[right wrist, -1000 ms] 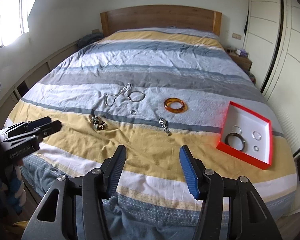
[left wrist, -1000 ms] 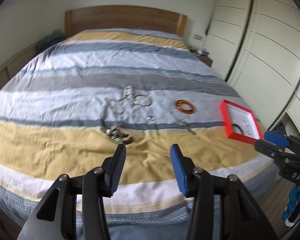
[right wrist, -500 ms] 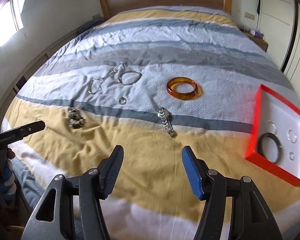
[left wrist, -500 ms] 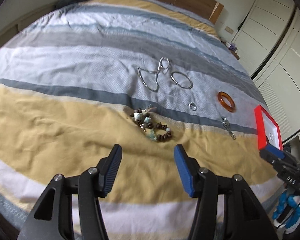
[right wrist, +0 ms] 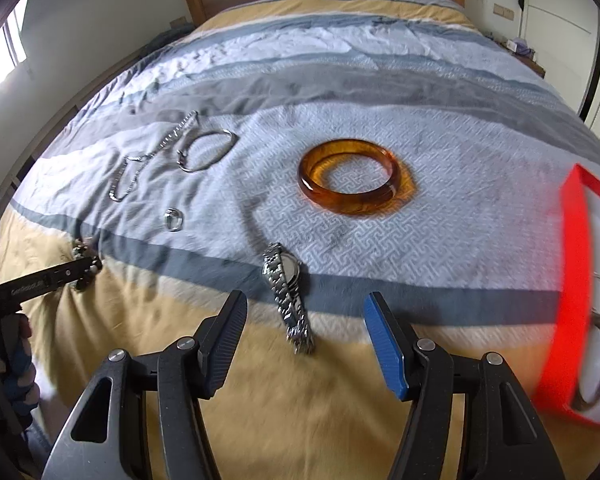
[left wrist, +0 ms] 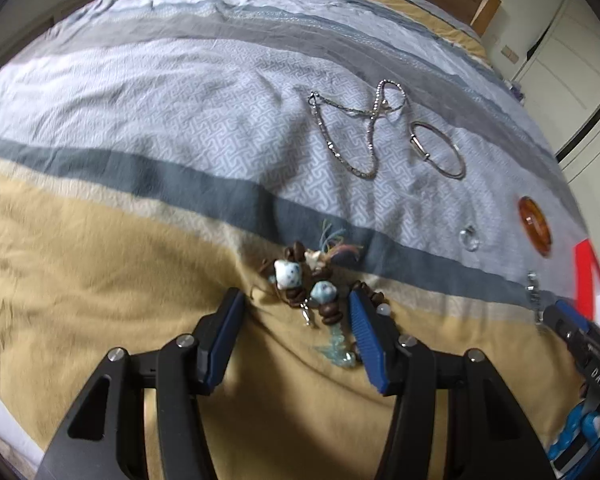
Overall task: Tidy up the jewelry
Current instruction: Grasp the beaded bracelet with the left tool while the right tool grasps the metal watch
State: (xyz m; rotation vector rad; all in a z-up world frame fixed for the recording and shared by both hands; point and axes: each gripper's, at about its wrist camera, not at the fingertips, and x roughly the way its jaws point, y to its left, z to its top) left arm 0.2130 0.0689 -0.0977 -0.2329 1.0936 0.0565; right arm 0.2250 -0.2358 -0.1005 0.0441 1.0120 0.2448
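The left gripper (left wrist: 296, 312) stands wide and empty over the beaded bracelet (left wrist: 312, 292), which lies bunched on the bed's (left wrist: 100, 248) yellow stripe between its fingers. The right gripper (right wrist: 306, 316), also wide and holding nothing, frames the steel watch (right wrist: 286, 292) — its band runs lengthwise between the fingers, so closing would pinch across it.

On the bed (right wrist: 340, 60), places are given from the wristwatch (right wrist: 287, 296): the bangle (right wrist: 350, 176) lies behind it, the ring (right wrist: 174, 219) and chain (right wrist: 148, 160) behind-left, the beaded bracelet (left wrist: 312, 292) left, the tray (right wrist: 576, 280) right.
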